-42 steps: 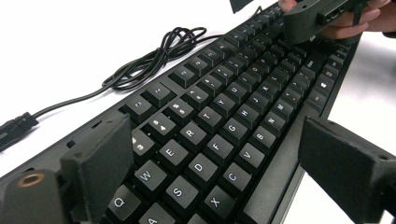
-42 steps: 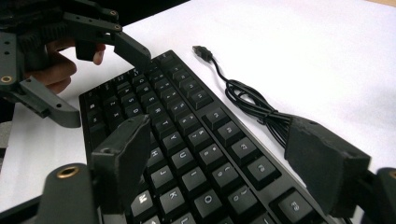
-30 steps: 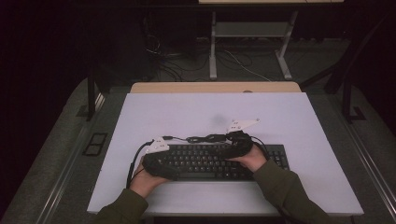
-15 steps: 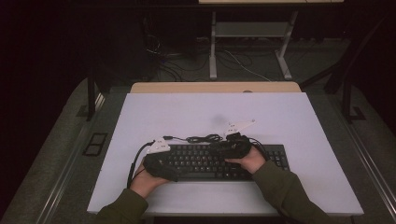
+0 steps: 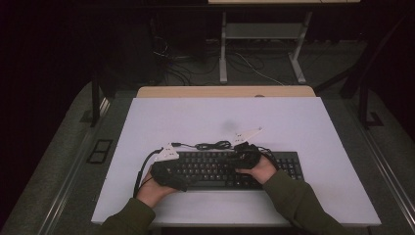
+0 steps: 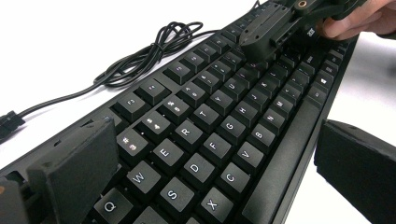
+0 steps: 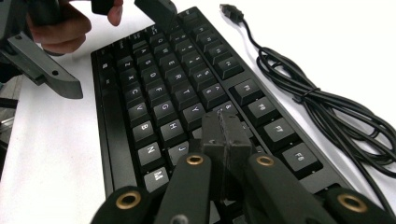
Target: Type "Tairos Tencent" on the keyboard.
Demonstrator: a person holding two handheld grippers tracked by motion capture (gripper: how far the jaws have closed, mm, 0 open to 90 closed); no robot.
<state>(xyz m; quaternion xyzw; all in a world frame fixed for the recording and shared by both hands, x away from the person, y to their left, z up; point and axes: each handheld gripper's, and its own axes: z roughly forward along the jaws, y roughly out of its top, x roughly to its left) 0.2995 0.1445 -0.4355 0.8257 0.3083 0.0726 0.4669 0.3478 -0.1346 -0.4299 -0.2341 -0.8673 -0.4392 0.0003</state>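
Note:
A black keyboard (image 5: pixel 274 164) lies near the front of the white table (image 5: pixel 293 122). Its coiled cable (image 5: pixel 213 145) rests behind it. My left gripper (image 6: pixel 215 140) is open and straddles the keyboard's left end (image 6: pixel 201 126). One finger (image 6: pixel 84 158) stands at the back edge by the Q key, the other just off the front edge. My right gripper (image 7: pixel 224 122) hovers low over the middle keys (image 7: pixel 159 102). Its jaws have just been closing and now stand shut, pads together, with nothing between them. The right gripper (image 6: pixel 268 28) also appears farther along the keys.
The cable (image 7: pixel 322 107) ends in a loose USB plug (image 7: pixel 231 10) on the table behind the keyboard. A wooden strip (image 5: pixel 220 91) borders the table's far edge. Beyond it stand a metal frame (image 5: pixel 259 34) and floor cables.
The right gripper has drifted slightly left and down toward the keys. The left hand and the keyboard have stayed put.

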